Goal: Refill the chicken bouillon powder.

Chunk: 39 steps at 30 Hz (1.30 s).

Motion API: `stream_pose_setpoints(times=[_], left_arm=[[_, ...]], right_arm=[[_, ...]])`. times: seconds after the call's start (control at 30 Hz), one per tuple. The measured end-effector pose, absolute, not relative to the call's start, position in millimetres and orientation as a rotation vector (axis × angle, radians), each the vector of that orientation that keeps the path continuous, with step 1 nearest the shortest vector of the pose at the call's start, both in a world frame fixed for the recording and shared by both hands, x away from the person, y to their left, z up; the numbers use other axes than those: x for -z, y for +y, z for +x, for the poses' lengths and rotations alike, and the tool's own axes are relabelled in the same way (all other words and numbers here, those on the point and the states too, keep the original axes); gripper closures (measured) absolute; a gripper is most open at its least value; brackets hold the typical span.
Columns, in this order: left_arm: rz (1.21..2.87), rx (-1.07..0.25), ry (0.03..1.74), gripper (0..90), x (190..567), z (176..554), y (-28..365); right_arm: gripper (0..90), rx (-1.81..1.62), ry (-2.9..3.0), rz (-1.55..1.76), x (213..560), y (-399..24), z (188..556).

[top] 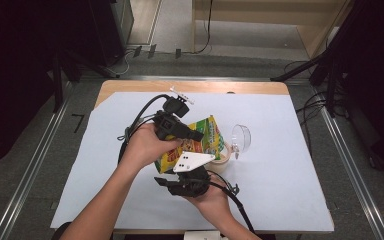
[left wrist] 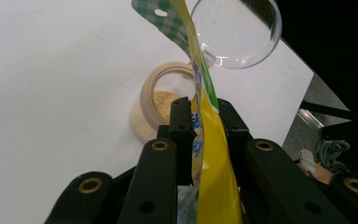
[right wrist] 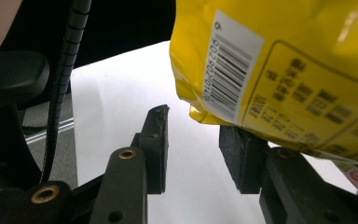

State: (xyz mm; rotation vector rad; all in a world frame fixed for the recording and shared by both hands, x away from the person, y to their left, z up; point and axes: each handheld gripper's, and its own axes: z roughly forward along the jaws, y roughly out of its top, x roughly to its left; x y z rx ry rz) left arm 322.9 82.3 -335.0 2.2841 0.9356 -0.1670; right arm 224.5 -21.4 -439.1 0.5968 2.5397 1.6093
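A yellow and green snack bag [top: 206, 139] hangs over the middle of the table. My left gripper [top: 196, 135] is shut on it: in the left gripper view the bag [left wrist: 214, 177] is pinched between the two pads [left wrist: 182, 121]. Just past it stands a glass jar [left wrist: 145, 100] with a wooden rim and pale grains inside, its clear hinged lid [left wrist: 235, 30] swung open. My right gripper [top: 187, 175] sits below the bag's lower end. Its jaws are apart with nothing between them [right wrist: 193, 123], and the bag's barcoded corner [right wrist: 233, 70] hangs over the right-hand jaw.
A white sheet [top: 290, 190] covers the wooden table, with bare room to the left, right and front of the jar [top: 226, 152]. Black cables trail from both grippers. Beyond the table's far edge lie floor rails, stands and loose cables.
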Motion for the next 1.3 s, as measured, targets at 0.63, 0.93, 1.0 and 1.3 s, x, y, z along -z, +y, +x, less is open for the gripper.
stream_pose_setpoints(times=[0.63, 0.93, 1.0, 1.3], left_arm=[[2.3, 0.259, 0.918, 81.9, 350, 327, 82], [2.293, 0.261, 0.913, 80.8, 353, 327, 81], [2.291, 0.263, 0.913, 80.9, 354, 328, 81], [2.292, 0.267, 0.904, 82.5, 354, 328, 82]], right_arm=[[62.0, -1.595, 2.565, 0.568, 455, -23, 228], [61.9, -1.572, 2.583, 0.574, 460, -23, 230], [62.0, -1.569, 2.588, 0.572, 462, -23, 230], [60.4, -1.556, 2.591, 0.558, 467, -22, 230]])
